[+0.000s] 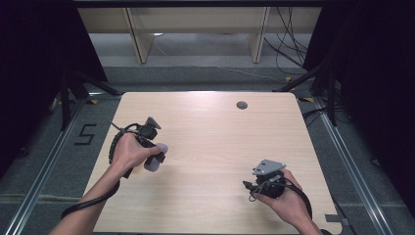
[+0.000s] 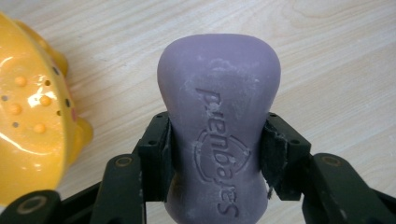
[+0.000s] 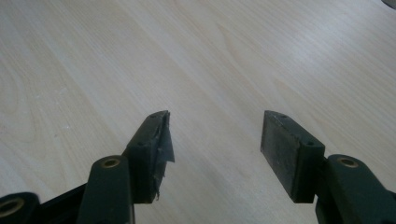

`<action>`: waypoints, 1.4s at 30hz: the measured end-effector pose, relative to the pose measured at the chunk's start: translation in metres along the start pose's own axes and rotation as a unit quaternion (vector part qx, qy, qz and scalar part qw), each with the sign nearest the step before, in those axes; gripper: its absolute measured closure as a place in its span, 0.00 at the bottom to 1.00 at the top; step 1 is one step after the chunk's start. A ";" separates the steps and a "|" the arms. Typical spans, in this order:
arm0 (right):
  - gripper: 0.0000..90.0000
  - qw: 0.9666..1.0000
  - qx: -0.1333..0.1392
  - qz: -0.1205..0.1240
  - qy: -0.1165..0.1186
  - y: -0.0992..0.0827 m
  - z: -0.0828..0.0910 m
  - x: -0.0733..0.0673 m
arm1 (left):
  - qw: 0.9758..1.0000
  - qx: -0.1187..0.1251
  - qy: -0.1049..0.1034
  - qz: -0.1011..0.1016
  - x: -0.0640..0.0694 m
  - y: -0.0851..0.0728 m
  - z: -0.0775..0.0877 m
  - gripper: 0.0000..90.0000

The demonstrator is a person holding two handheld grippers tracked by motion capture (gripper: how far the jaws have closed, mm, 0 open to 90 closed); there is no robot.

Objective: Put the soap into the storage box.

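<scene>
High view: left gripper (image 1: 157, 157) held low over the left part of the pale wood table (image 1: 210, 137), clamped on a purple soap bar (image 1: 154, 161); bar mostly covered by hand and gripper body, only a rounded lilac end visible. Right gripper (image 1: 249, 186) rested near the table's front right corner, grey three-cornered plate on top; jaw tips too small to read here. Small round grey disc (image 1: 242, 105) set in the tabletop towards the far edge. Grey floor, metal rails, dark curtains either side, loose cables at far right; number 5 taped on the floor at left.

Left gripper view: black pads pressed on both narrow flanks of the waisted, matte, dusty soap bar (image 2: 219, 121), embossed lettering on its face, lower end cut off by the frame. Glossy yellow ceramic piece (image 2: 32, 112) with raised orange dots at left, cropped, shape hard to make out.

Right gripper view: right gripper (image 3: 215, 140) jaws stood well apart over bare wood grain, nothing between; left pad's lining torn and curling.
</scene>
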State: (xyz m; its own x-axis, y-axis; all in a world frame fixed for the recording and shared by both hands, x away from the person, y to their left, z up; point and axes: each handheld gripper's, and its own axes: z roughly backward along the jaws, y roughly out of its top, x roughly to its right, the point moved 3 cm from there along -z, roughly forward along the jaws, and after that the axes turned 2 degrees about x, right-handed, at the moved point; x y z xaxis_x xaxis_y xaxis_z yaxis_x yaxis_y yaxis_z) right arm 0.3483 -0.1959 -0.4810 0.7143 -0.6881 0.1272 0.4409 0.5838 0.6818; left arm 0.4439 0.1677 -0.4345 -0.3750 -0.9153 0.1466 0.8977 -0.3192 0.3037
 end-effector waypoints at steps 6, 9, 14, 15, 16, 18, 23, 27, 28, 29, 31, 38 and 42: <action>0.48 1.000 0.001 0.006 -0.002 0.000 0.000 0.001 | 1.000 0.001 0.004 0.002 -0.010 0.002 0.005 0.55; 0.48 1.000 0.004 0.006 -0.003 0.000 0.000 0.001 | 1.000 0.005 0.005 0.016 -0.012 0.002 0.005 0.55; 0.48 1.000 0.005 0.004 -0.005 0.000 0.000 0.002 | 1.000 0.006 0.007 0.017 -0.019 0.004 0.008 0.55; 0.48 1.000 0.006 0.002 -0.005 0.000 0.000 0.002 | 1.000 0.009 0.006 0.026 -0.019 0.004 0.008 0.55; 0.48 1.000 0.006 0.002 -0.006 0.000 0.001 0.003 | 1.000 0.005 0.008 0.022 -0.021 0.004 0.009 0.55; 0.48 1.000 0.008 0.003 -0.007 0.000 0.000 0.003 | 1.000 0.008 0.008 0.025 -0.024 0.005 0.009 0.55; 0.47 1.000 0.008 0.003 -0.008 0.001 0.001 0.003 | 1.000 0.012 0.012 0.024 -0.030 0.007 0.012 0.55; 0.47 1.000 0.009 0.001 -0.008 0.000 0.002 0.003 | 0.999 0.018 0.014 0.032 -0.034 0.009 0.014 0.55; 0.48 1.000 0.009 -0.002 -0.009 0.000 0.002 0.003 | 0.999 0.022 0.013 0.041 -0.033 0.009 0.013 0.55; 0.48 1.000 0.010 0.001 -0.008 0.000 0.002 0.003 | 0.999 0.021 0.015 0.035 -0.035 0.009 0.013 0.55; 0.48 1.000 0.012 0.002 -0.008 0.001 0.002 0.003 | 0.999 0.020 0.017 0.023 -0.040 0.008 0.013 0.55; 0.48 1.000 0.012 0.001 -0.010 0.001 0.002 0.004 | 0.999 0.026 0.027 0.035 -0.048 0.009 0.015 0.55; 0.48 1.000 0.011 0.006 -0.008 0.001 0.002 0.004 | 0.999 0.027 0.030 0.035 -0.051 0.009 0.016 0.55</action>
State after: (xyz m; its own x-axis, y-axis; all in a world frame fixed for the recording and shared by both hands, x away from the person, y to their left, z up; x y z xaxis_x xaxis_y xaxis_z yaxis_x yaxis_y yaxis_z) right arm 0.3504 -0.1990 -0.4788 0.7109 -0.6876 0.1476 0.4190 0.5827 0.6964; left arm 0.4677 0.2154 -0.4243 -0.2962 -0.9484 0.1135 0.9068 -0.2419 0.3454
